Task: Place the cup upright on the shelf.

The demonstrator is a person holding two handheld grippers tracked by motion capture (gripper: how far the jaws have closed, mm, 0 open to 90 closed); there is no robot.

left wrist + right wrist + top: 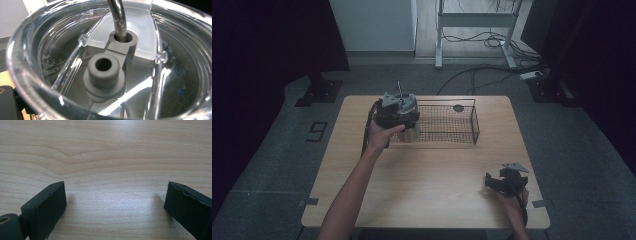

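A steel tumbler (pixel 412 129) with a clear lid (pixel 175 82), a grey stopper (pixel 103 72) and a bent metal straw (pixel 118 17) is at the left end of the black wire basket (pixel 447 125). My left gripper (pixel 398 112) sits on top of it, shut on the lid's rim. One black jaw shows outside the rim at the lower left of the left gripper view. My right gripper (pixel 493 181) rests low near the table's front right corner. Its jaws stand wide open (pixel 115 200) over bare wood, with nothing between them.
The basket runs along the back of the wooden table (pixel 427 170) and has a small dark round thing (pixel 458 108) at its far side. Cables and a metal frame (pixel 472 30) lie on the floor beyond the table.
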